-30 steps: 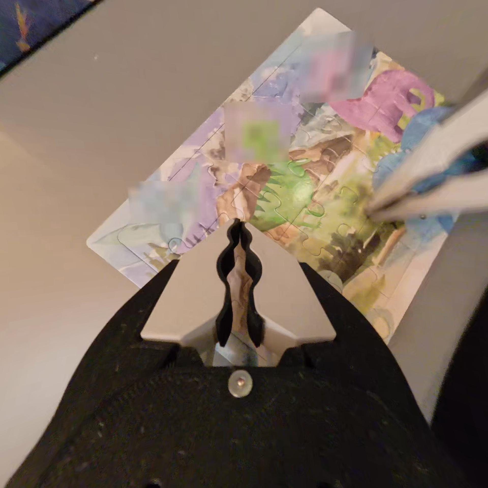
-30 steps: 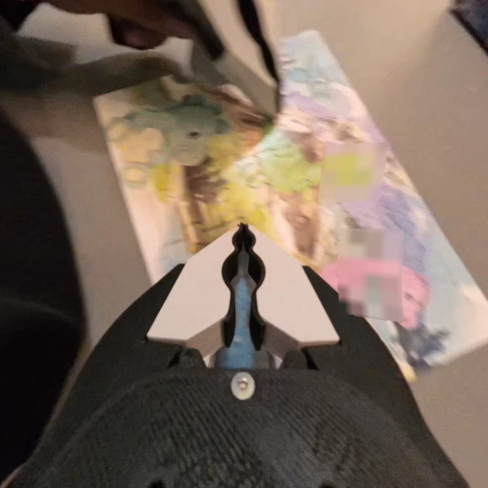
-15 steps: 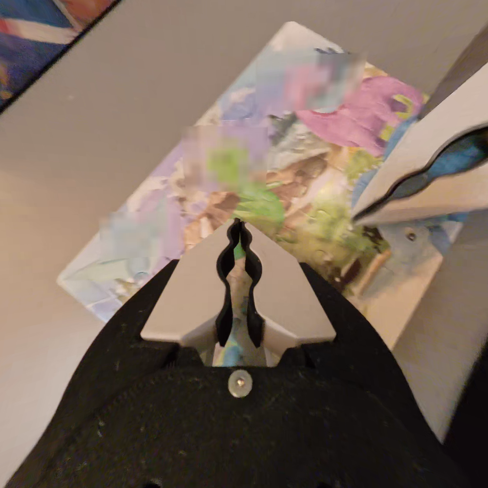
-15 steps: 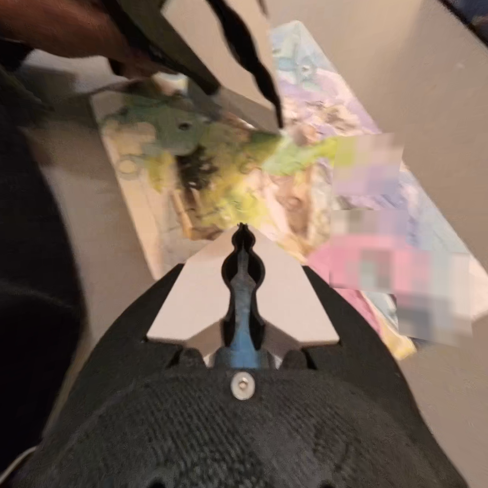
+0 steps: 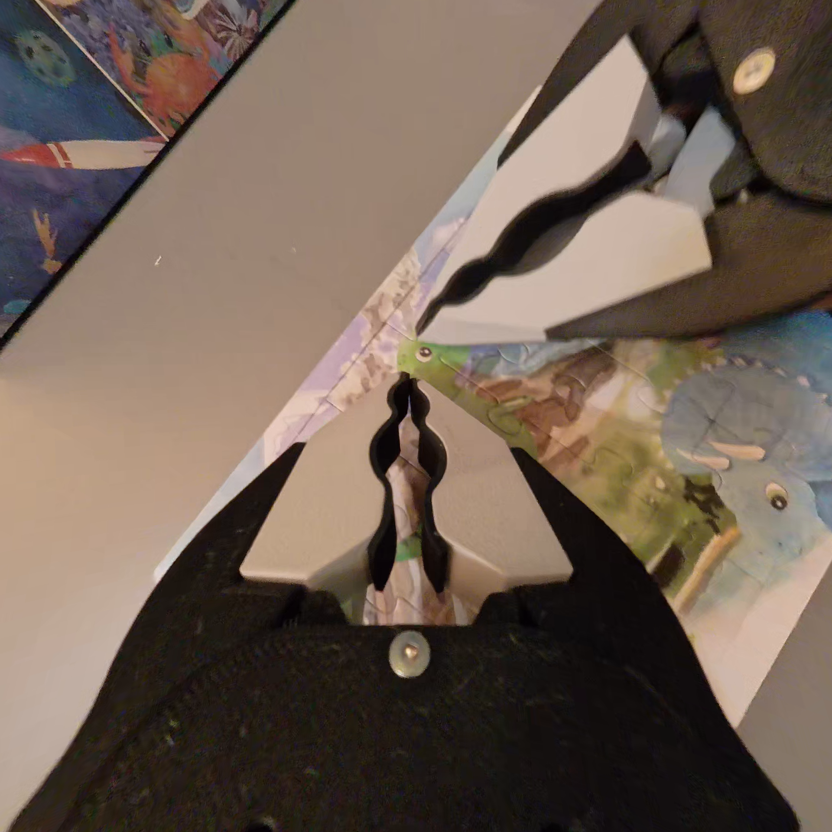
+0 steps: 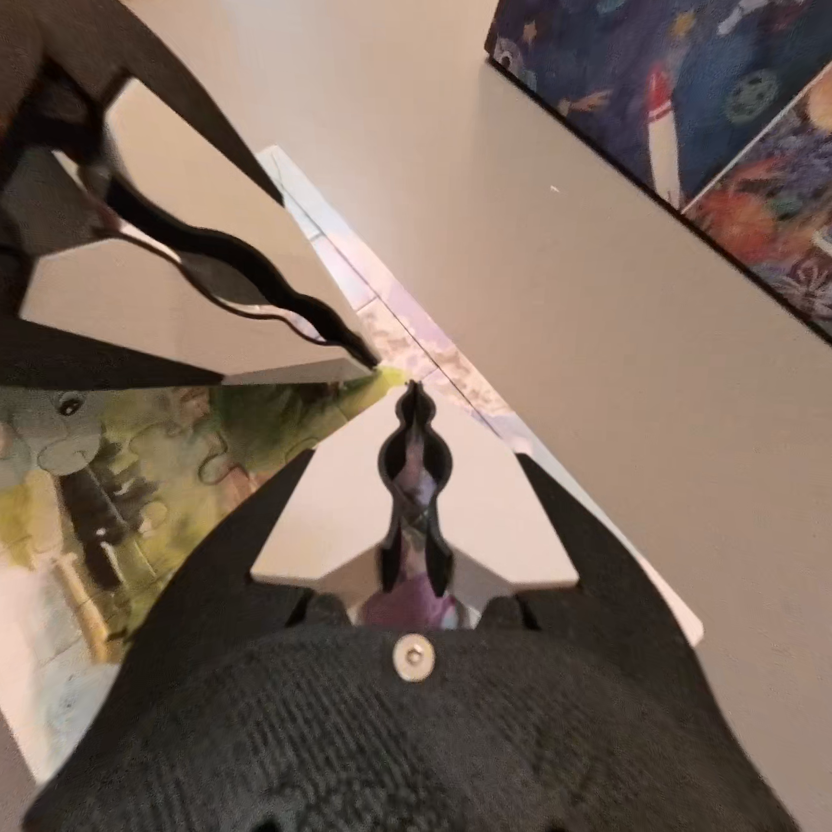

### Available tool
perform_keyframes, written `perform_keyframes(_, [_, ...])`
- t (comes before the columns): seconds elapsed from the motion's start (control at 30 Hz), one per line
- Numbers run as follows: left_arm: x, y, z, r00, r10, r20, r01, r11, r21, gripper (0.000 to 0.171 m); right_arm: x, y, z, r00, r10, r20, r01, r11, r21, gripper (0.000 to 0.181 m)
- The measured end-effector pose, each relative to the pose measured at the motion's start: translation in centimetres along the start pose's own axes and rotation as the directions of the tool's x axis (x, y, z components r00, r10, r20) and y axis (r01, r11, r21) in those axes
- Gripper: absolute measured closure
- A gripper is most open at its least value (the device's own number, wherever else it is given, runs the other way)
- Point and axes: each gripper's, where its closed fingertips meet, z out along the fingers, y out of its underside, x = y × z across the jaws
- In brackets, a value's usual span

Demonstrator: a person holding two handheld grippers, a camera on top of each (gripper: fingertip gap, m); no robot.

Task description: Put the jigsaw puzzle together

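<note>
- Far left in the left wrist view: a colourful picture board (image 5: 67,112) with blue sea and space scenes, lying at the edge of the plain grey table (image 5: 252,225). The same board (image 6: 675,103) sits far right in the right wrist view.
- Centre: the assembled rectangular jigsaw puzzle (image 5: 585,427), a pastel dinosaur scene, lies flat on the table and runs diagonally from near left to far right. All visible pieces appear joined. In the right wrist view the puzzle (image 6: 148,450) shows blurred.
- Left gripper (image 5: 409,380), black body with light grey triangular fingers: its fingertips are pressed together, nothing between them, and sit low over the puzzle near the green dinosaur head (image 5: 418,355). Whether the tips touch the puzzle surface cannot be told from this angle.
- In the right wrist view the left gripper (image 6: 371,360) enters from the upper left, tips closed, just beside the other gripper's tips.
- Right gripper (image 6: 413,387), same build: its fingertips are likewise pressed together and empty, over the puzzle's far long edge.
- In the left wrist view the right gripper (image 5: 425,322) reaches in from the upper right, its tips just above the green dinosaur head.
- Far right: the blue dinosaur (image 5: 756,472) is on the puzzle's right part, clear of both grippers.
</note>
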Motion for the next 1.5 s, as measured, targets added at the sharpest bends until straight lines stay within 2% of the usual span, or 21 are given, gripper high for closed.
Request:
perform_keyframes(0.13, [-1.9,0.4,0.1,0.999,-0.029,0.034,0.029,0.999,-0.021,0.171,2.0,0.8,-0.8,0.999,0.010,-0.053,-0.010,1.000,-0.012,0.181])
perform_keyframes(0.3, [-4.4,2.9,-1.9,0.992,-0.113,0.050,0.115,0.993,-0.033,0.171,6.1,4.5,-4.4,0.983,0.155,-0.099,-0.154,0.988,0.015,0.181])
perform_keyframes(0.37, [-5.3,4.0,-2.8,0.988,-0.142,0.060,0.144,0.989,-0.042,0.171,6.0,5.6,-5.7,0.978,0.182,-0.097,-0.181,0.983,0.022,0.181])
perform_keyframes(0.47, [-5.5,5.3,-4.0,0.985,-0.154,0.078,0.158,0.986,-0.054,0.171,4.6,6.7,-6.9,0.983,0.150,-0.103,-0.152,0.988,-0.012,0.181])
perform_keyframes(0.57, [-4.3,6.4,-5.1,0.984,-0.165,0.069,0.169,0.984,-0.057,0.171,2.6,7.8,-8.3,0.989,0.104,-0.110,-0.111,0.992,-0.066,0.181])
perform_keyframes(0.8, [0.0,9.1,-7.9,0.984,-0.175,0.038,0.177,0.981,-0.077,0.171,-1.5,11.2,-12.1,0.989,0.102,-0.103,-0.118,0.980,-0.160,0.181])
perform_keyframes(0.97, [3.1,10.2,-9.2,0.982,-0.188,-0.001,0.187,0.978,-0.090,0.171,-3.9,12.4,-13.5,0.987,0.123,-0.104,-0.139,0.978,-0.155,0.181])
perform_keyframes(1.17, [8.0,8.4,-8.0,0.975,-0.183,-0.123,0.180,0.983,-0.033,0.171,-8.4,10.0,-11.3,0.987,0.159,-0.005,-0.159,0.986,-0.048,0.181])
perform_keyframes(1.3, [10.8,6.6,-6.5,0.978,-0.121,-0.172,0.123,0.992,0.000,0.171,-11.1,8.0,-9.3,0.991,0.123,0.048,-0.122,0.992,-0.006,0.181])
perform_keyframes(1.4, [11.0,6.3,-6.2,0.980,-0.105,-0.170,0.105,0.994,-0.006,0.171,-10.7,8.1,-9.5,0.997,0.078,0.011,-0.078,0.997,-0.020,0.181])
perform_keyframes(1.5, [9.9,7.0,-6.8,0.977,-0.145,-0.157,0.145,0.989,-0.011,0.171,-7.9,9.7,-11.1,0.989,0.138,-0.051,-0.140,0.990,-0.032,0.181])
